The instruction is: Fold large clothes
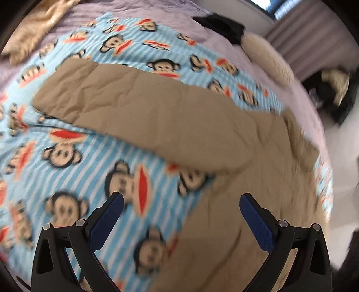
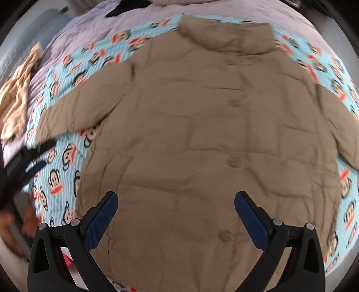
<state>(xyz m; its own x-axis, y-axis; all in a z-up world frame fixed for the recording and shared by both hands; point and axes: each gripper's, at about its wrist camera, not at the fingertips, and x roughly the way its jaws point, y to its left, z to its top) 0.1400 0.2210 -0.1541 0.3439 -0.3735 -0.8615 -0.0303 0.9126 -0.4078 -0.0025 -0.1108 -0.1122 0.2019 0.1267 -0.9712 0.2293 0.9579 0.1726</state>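
A tan padded coat (image 2: 213,139) lies spread flat, front up with buttons showing, on a blue monkey-print blanket (image 2: 58,179); its collar is at the far end. My right gripper (image 2: 176,201) is open and empty above the coat's lower body. In the left wrist view the coat's left sleeve (image 1: 145,112) stretches out to the left over the blanket (image 1: 67,170). My left gripper (image 1: 181,202) is open and empty above the blanket and the coat's side edge. The left gripper also shows at the left of the right wrist view (image 2: 33,166).
The blanket lies on a lilac bedspread (image 1: 157,9). A beige garment (image 2: 18,94) is bunched at the bed's left side. A black garment (image 1: 222,24) and a cream cushion (image 1: 269,56) lie at the far end. The bed edge and floor (image 1: 341,143) are at the right.
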